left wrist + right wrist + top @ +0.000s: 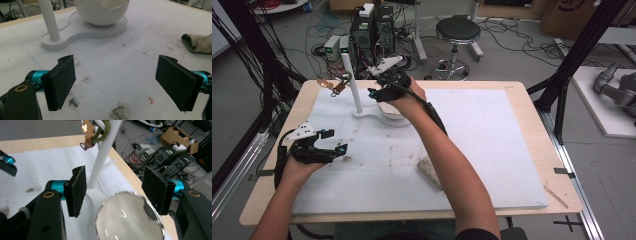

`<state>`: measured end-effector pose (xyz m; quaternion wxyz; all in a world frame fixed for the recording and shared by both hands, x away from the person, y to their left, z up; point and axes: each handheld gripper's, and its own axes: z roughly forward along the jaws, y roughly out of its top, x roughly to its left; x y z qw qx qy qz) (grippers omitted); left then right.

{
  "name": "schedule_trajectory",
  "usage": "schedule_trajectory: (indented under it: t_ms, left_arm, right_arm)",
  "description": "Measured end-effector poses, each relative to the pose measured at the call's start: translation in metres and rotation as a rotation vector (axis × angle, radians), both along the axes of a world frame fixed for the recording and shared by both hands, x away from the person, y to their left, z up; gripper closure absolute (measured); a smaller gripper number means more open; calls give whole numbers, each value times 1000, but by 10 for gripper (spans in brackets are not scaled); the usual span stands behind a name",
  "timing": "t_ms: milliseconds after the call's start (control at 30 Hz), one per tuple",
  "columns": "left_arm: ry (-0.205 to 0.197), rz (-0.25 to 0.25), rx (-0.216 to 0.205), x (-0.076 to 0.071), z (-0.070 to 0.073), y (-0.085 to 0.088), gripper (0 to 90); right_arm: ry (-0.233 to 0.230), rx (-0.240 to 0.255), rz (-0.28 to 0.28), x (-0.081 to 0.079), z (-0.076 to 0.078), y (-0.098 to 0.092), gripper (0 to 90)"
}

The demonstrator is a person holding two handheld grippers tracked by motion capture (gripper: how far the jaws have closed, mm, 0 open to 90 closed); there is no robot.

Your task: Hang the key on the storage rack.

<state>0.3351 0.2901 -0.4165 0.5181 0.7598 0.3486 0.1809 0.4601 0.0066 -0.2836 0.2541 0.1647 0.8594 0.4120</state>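
A white stand (362, 113) carries a thin upright post (353, 85) and a white bowl (393, 114). From the post's top hangs a small brown and green tag with a metal clip (339, 87). My right gripper (379, 90) hovers just over the bowl (125, 220), jaws open and nothing between them; the post (102, 157) and the hanging tag (91, 135) stand just beyond. My left gripper (335, 141) rests low at the mat's left side, open and empty (117, 82), facing the stand's base (82, 32) and the bowl (100, 15).
A white mat (492, 150) covers most of the wooden table (532, 105). A folded beige cloth (428, 170) lies beside the right forearm (198, 43). Dirt smudges mark the mat (120, 110). Behind the table are a stool (457, 32), computers and cables.
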Motion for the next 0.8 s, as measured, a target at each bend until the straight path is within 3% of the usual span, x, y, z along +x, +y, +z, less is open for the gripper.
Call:
schedule_trajectory:
  t_ms: [200,233,300,333,400,500,533,567,600,733,800]
  left_arm:
    - [0,-9,1,6,0,-5,163]
    - [0,-14,1,8,0,-7,163]
    - [-1,-20,7,11,0,-10,163]
    - [-1,-22,7,12,0,-12,163]
    - [1,-26,12,15,0,-15,163]
    - [3,-33,16,17,-1,-18,163]
    - [2,-34,18,18,-1,-19,163]
    - [1,-34,15,19,-1,-20,163]
    - [0,-34,14,20,-1,-21,163]
    - [0,-39,12,24,-3,-24,163]
    - [9,-41,18,25,-5,-24,163]
  right_arm:
    - [41,43,-52,-10,-3,-57,301]
    - [41,43,-52,-10,-3,-57,301]
    - [86,61,-80,-16,-4,-81,269]
    - [86,61,-80,-16,-4,-81,269]
    - [51,93,-98,-28,-9,-106,269]
    - [53,113,-114,-35,-14,-123,269]
    - [69,121,-136,-41,-19,-139,269]
    - [69,121,-136,-41,-19,-139,269]
    - [79,137,-159,-46,-25,-154,266]
    - [93,148,-187,-53,-35,-175,265]
    - [100,165,-214,-60,-45,-197,265]
